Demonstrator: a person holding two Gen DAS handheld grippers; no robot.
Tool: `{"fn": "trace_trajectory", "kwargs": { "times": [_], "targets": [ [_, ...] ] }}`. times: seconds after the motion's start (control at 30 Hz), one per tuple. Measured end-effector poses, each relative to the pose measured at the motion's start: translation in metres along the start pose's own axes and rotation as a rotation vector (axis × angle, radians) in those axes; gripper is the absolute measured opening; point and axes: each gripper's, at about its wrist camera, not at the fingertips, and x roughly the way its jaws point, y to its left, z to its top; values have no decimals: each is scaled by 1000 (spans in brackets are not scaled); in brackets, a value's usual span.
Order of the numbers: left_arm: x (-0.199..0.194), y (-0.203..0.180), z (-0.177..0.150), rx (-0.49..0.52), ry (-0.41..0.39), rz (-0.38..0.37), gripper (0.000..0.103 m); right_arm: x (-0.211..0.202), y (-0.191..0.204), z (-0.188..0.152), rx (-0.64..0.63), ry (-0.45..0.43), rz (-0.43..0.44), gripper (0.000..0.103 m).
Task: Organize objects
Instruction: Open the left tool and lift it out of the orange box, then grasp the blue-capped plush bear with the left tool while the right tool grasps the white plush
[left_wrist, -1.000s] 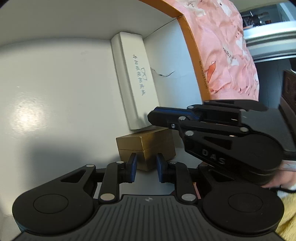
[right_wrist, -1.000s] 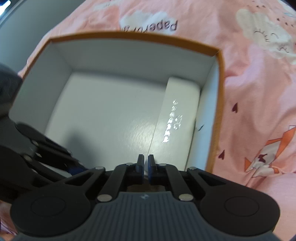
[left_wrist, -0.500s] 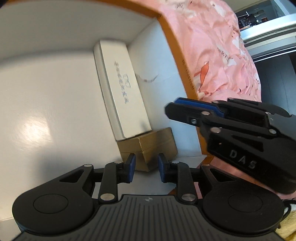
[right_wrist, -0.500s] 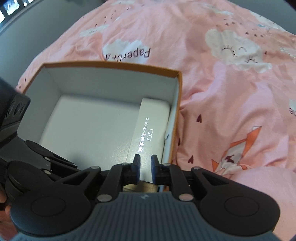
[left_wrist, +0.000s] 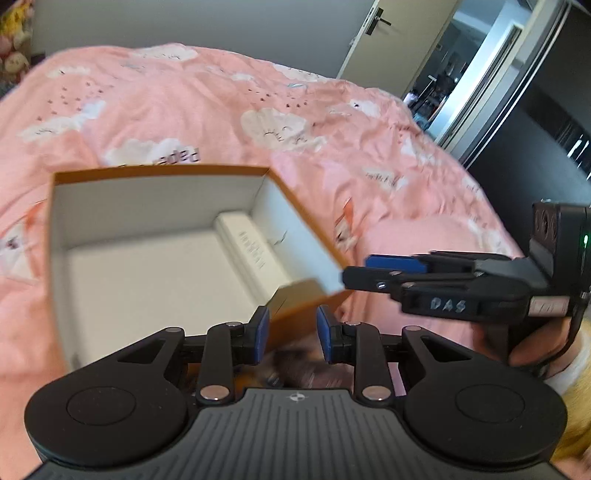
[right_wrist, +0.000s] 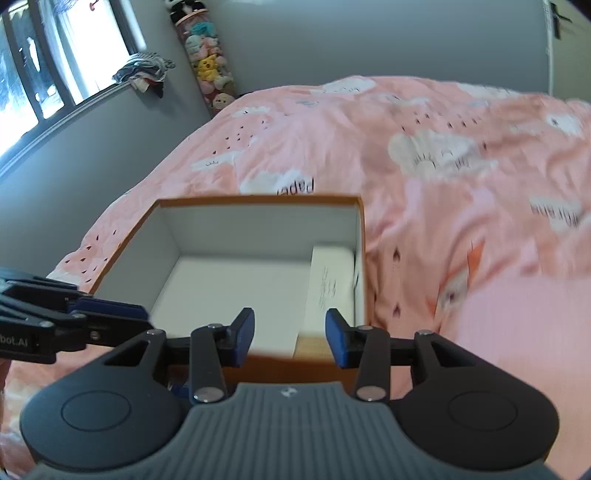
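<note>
Left wrist view: 1 orange cardboard box with white inside (left_wrist: 110, 206) sits on the pink cloud-print bed cover (left_wrist: 221, 110), holding 1 long white case (left_wrist: 255, 254) along its right wall and 1 gold box (left_wrist: 295, 291) at the near corner. Left gripper (left_wrist: 291, 332) fingers opening, nothing between them.

Right wrist view: right gripper (right_wrist: 290, 338) fingers opening, holding nothing, above the box's near edge; 1 left gripper at left.

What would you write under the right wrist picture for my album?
Open orange box on a pink blanket, a long white box inside.

Plush toys (right_wrist: 210, 70) stand stacked in the corner beyond the pink bedspread (right_wrist: 461, 177).
</note>
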Motion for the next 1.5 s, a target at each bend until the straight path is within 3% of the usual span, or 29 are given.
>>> {"fn": "trace_trajectory", "kwargs": {
  "times": [0.13, 0.37, 0.5, 0.6, 0.87, 0.93, 1.03, 1.1, 1.17, 1.33, 1.5],
  "targets": [
    [-10, -2, -35, 3, 5, 37, 31, -3, 4, -31, 72, 56, -11, 45],
    [-1, -2, -79, -2, 84, 49, 31, 6, -9, -85, 253, 240, -45, 45],
    [10, -5, -95, 21, 95, 97, 31, 17, -20, -115, 419, 350, -5, 51],
    [17, -7, -104, 39, 113, 107, 31, 25, -20, -127, 485, 353, 17, 68],
    [20, -6, -109, 54, 89, 138, 31, 49, -29, -143, 665, 397, 53, 81],
    [18, -9, -108, 83, 64, 153, 31, 55, -34, -152, 752, 432, 95, 80],
    [17, -15, -106, 138, 43, 168, 31, 60, -34, -155, 796, 414, 115, 81],
    [19, -21, -105, 182, 44, 177, 31, 67, -33, -153, 804, 396, 130, 77],
    [22, -26, -105, 233, 53, 207, 31, 68, -27, -148, 771, 375, 149, 67],
    [22, -35, -104, 346, 75, 232, 31, 45, -7, -131, 568, 335, 86, 63],
    [27, -57, -106, 622, 99, 292, 39, 14, 2, -116, 361, 281, -40, 62]
  ]
}}
